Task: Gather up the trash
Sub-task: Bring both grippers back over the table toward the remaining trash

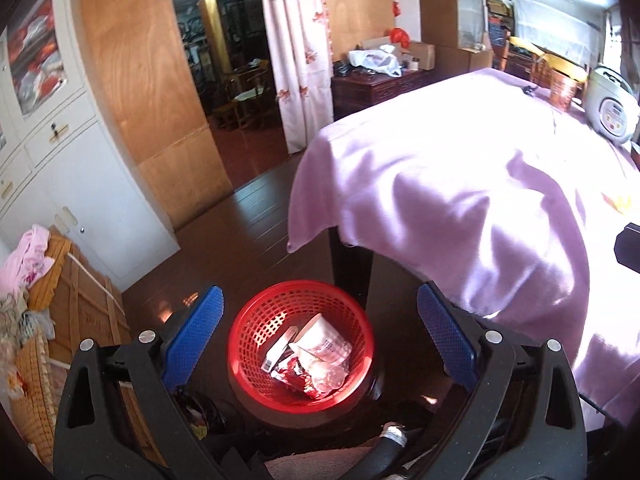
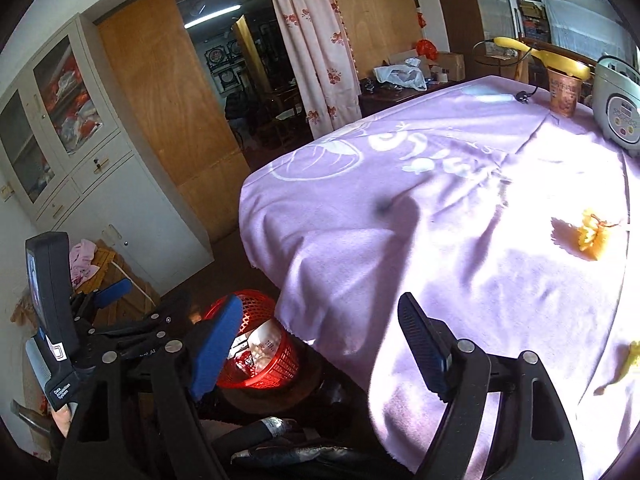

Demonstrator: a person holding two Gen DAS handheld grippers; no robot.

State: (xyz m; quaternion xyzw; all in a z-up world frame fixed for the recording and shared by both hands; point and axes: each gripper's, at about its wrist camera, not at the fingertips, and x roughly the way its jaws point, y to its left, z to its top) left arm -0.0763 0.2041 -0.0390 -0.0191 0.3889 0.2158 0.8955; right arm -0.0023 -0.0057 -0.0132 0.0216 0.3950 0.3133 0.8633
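A red mesh basket [image 1: 248,332] stands on the dark floor beside the table leg, holding several wrappers [image 1: 316,356]; it also shows in the right wrist view [image 2: 280,364]. My left gripper [image 1: 320,320] hangs open and empty right above the basket. My right gripper [image 2: 320,340] is open and empty over the table's front left corner. A crumpled yellow wrapper [image 2: 592,236] lies on the purple cloth at the right. Another yellow scrap [image 2: 628,364] lies near the right edge.
The purple cloth [image 2: 400,220] covers the table. A rice cooker [image 2: 620,112] and a brown cup [image 2: 564,94] stand at the far right. A white cabinet [image 1: 60,140], a wooden crate [image 1: 84,300] with clothes and a doorway with a curtain [image 1: 296,52] are to the left.
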